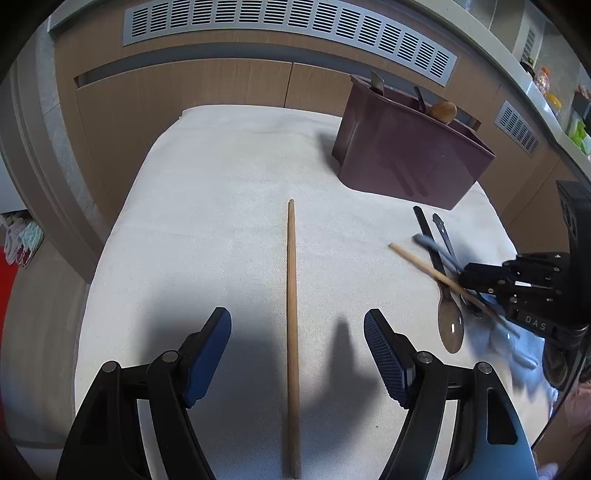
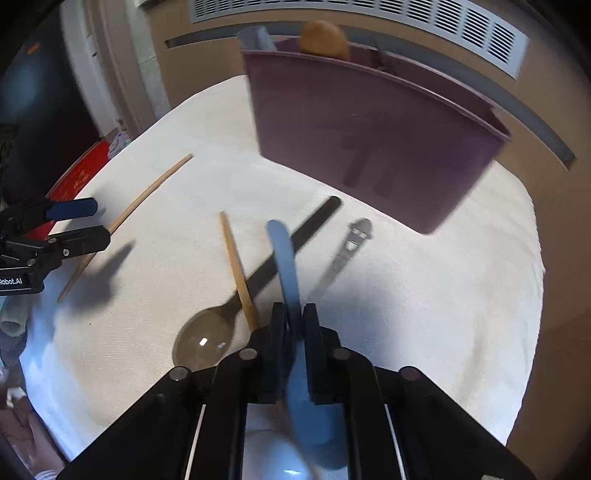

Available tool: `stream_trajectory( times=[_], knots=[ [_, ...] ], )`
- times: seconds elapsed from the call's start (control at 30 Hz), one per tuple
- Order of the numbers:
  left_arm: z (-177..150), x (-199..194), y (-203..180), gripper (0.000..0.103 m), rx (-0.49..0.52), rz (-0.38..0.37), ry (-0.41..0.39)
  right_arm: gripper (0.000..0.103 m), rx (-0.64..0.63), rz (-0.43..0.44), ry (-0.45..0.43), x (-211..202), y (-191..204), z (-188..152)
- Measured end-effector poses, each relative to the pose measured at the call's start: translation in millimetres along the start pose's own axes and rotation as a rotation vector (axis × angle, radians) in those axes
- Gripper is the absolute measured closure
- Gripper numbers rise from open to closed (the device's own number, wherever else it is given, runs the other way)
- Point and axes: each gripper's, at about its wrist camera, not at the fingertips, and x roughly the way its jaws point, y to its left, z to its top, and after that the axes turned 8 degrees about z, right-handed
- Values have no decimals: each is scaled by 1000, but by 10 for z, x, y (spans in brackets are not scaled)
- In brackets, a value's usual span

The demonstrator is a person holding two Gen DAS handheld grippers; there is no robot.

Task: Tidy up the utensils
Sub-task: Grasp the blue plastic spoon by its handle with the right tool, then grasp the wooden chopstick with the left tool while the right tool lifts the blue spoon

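A white cloth (image 1: 221,192) covers the table, set against wood-panelled cabinets (image 1: 177,96) with a long grey vent grille (image 1: 288,26) above; daylight casts sharp shadows.

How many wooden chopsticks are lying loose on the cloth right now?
2. One chopstick lies between the open left tool's fingers; the other chopstick lies across the dark spoon. The holder may hide more.

maroon bin (image 1: 410,155) | blue spoon (image 2: 286,258) | white cloth (image 1: 221,184) | tan chopstick (image 1: 292,332)

A white cloth-covered worktop (image 1: 221,206) carries a maroon utensil holder (image 1: 410,158), two wooden chopsticks (image 1: 292,332), a dark spoon (image 2: 207,338) and a metal utensil (image 2: 351,243).
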Motion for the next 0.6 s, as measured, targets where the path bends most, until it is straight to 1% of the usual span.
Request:
stream_trajectory(
  times=[0.03,0.07,0.1,0.13,0.17,0.2,0.23,0.3,0.37,0.4,0.47,0.53,0.6],
  knots=[
    [24,19,0,29,10,-1,5,95,28,4,-2,-29,-63,-30],
    [49,39,-2,33,18,-6,11,95,50,4,-6,-56,-116,-66],
    [62,56,-1,40,22,-10,18,95,65,1,-8,-74,-151,-99],
    [99,112,-5,45,28,-12,46,95,78,-2,-10,-94,-183,-139],
    [126,159,-4,54,29,-12,68,95,89,-2,-13,-114,-211,-180],
    [159,215,-2,60,27,-5,92,95,101,-2,-17,-133,-235,-227],
    [182,229,-16,62,35,12,89,95,108,-4,-22,-150,-251,-269],
    [214,247,-59,70,58,39,92,95,108,-5,-40,-211,-268,-345],
    [230,268,-106,74,65,42,99,95,93,-30,-65,-246,-272,-382],
    [229,273,-134,75,69,41,100,93,82,-43,-77,-271,-264,-395],
    [213,265,-227,75,78,17,104,82,74,-49,-88,-332,-275,-421],
    [195,251,-320,75,84,-23,116,55,74,-57,-100,-352,-284,-418],
    [170,250,-419,75,91,-63,135,41,72,-74,-106,-360,-291,-418]
  ],
)
